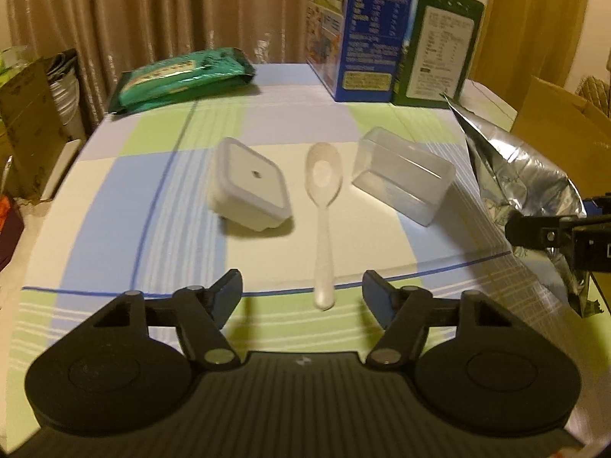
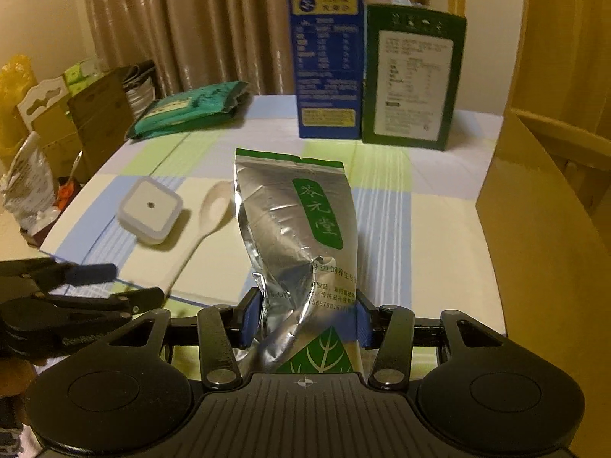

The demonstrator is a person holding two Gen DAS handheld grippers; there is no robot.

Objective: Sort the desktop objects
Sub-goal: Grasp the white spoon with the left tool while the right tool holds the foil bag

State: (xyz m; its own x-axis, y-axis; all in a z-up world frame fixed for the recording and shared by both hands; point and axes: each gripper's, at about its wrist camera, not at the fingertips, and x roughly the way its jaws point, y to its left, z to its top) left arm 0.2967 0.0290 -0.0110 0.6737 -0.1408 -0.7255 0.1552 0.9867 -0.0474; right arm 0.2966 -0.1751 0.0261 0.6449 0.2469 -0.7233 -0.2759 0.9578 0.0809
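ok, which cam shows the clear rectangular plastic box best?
Left wrist view: the clear rectangular plastic box lies tipped on the checked tablecloth, right of the white plastic spoon, whole and unobstructed. In the right wrist view it does not show; the silver foil pouch held in the right gripper fills the middle there.

Silver foil pouch (image 2: 294,236) with green label; white spoon (image 1: 324,206); blue-and-green checked tablecloth (image 1: 114,229).
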